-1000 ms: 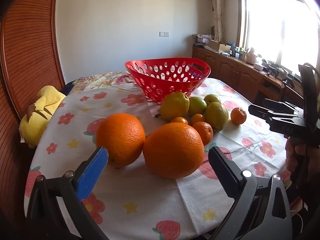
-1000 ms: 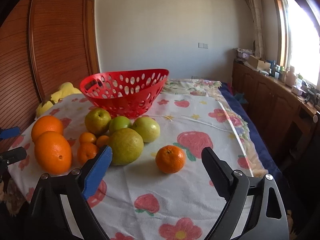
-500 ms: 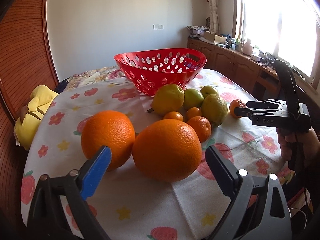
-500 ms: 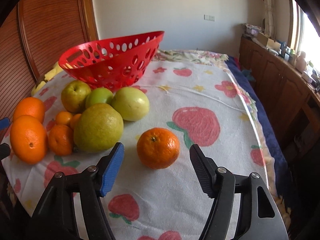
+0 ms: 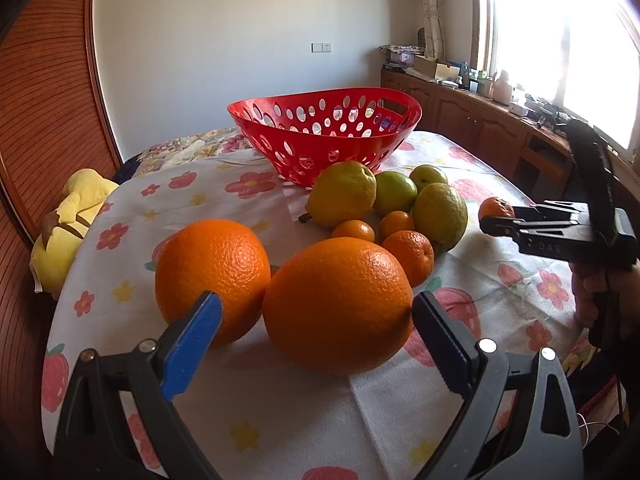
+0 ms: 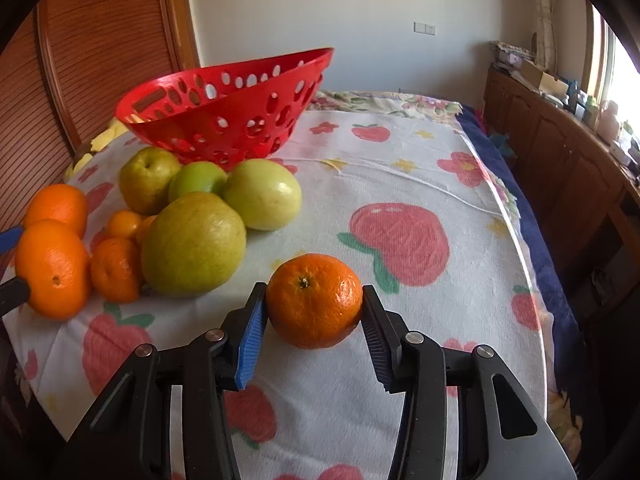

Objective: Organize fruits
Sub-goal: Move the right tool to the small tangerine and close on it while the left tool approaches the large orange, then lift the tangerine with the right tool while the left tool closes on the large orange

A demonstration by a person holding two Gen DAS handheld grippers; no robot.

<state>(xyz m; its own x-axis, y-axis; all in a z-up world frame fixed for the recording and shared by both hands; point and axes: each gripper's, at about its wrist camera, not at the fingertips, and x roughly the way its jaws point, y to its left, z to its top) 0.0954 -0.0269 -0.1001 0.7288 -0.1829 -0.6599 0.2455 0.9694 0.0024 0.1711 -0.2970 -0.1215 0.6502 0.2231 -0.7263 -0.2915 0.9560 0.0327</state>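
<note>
A red perforated basket (image 5: 325,132) stands empty at the back of the table; it also shows in the right wrist view (image 6: 224,108). In front of it lies a cluster of green-yellow pears (image 5: 344,199), small mandarins (image 5: 409,255) and two large oranges. My left gripper (image 5: 316,320) is open, its jaws on either side of the nearer large orange (image 5: 338,305), the right one touching it. My right gripper (image 6: 314,308) is shut on a lone mandarin (image 6: 315,299) that rests on the cloth; this gripper also shows in the left wrist view (image 5: 532,228).
The round table has a floral cloth (image 6: 420,184). A yellow plush toy (image 5: 66,224) lies at its left edge. Wooden cabinets (image 6: 560,152) run along the right wall under a window. A second large orange (image 5: 212,276) touches the first.
Both grippers have moved forward. The right jaws have shut from open around the lone mandarin. The left jaws now flank the nearer large orange.
</note>
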